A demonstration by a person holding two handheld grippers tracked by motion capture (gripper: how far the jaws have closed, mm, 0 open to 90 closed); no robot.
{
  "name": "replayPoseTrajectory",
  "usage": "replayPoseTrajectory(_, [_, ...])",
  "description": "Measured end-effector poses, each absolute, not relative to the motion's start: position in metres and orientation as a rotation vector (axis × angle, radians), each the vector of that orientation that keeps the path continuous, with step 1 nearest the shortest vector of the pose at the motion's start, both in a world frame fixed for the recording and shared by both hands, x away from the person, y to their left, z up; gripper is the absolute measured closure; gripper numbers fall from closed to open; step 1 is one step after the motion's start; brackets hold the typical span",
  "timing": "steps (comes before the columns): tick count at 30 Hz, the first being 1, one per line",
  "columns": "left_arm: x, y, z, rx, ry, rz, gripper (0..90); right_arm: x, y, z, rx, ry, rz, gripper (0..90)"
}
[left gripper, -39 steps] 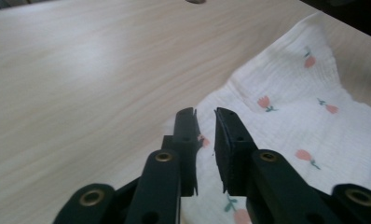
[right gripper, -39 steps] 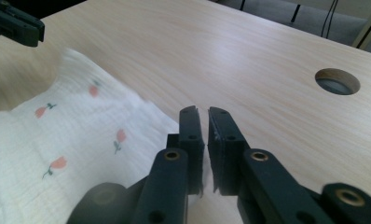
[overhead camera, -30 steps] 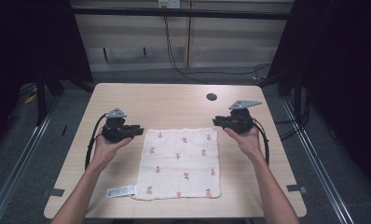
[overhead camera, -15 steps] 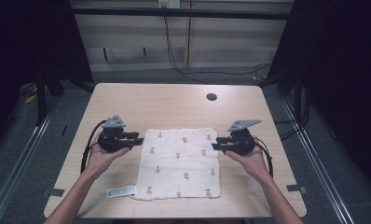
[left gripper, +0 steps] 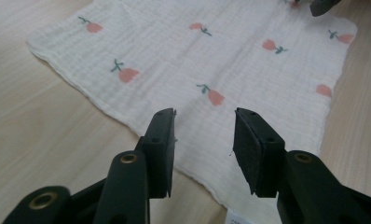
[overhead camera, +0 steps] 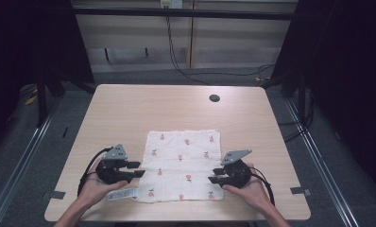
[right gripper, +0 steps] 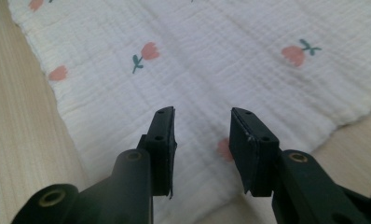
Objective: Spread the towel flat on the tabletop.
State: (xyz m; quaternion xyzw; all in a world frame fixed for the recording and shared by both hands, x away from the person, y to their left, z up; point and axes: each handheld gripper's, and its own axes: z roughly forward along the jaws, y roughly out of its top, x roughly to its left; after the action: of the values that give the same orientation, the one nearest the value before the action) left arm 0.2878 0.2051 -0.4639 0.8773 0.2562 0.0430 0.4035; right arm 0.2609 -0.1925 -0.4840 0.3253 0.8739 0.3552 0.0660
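A white cloth (overhead camera: 183, 163) printed with small pink tulips lies flat on the light wooden table (overhead camera: 153, 109). My left gripper (overhead camera: 138, 169) rests at the cloth's near left edge, pointing right. My right gripper (overhead camera: 214, 175) is at the near right edge, pointing left. In the left gripper view the left gripper (left gripper: 204, 135) is open, with the cloth (left gripper: 230, 60) flat beneath it. The right gripper (right gripper: 202, 135) stands open low over the cloth (right gripper: 211, 56) in the right gripper view. Both pairs of jaws have just been opening, and nothing is pinched between them.
A white sewn label (overhead camera: 122, 195) sticks out from the cloth's near left corner. A dark round hole (overhead camera: 214, 98) sits in the far part of the table. Bare wood surrounds the cloth. Dark floor and metal rails border the table.
Both hands have slid toward the near side of the table, from the cloth's far corners down along its side edges. Both pairs of jaws stand wider than before.
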Motion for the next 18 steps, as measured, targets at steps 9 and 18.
replayPoseTrajectory(9, [0.285,0.189,-0.485,2.299,0.635,0.103,58.6,0.259,-0.19,-0.489,0.929,2.658,0.908,81.2])
replayPoseTrajectory(18, [0.283,0.172,-0.492,2.343,0.573,0.069,64.7,0.255,-0.202,-0.488,0.967,2.671,0.913,88.0])
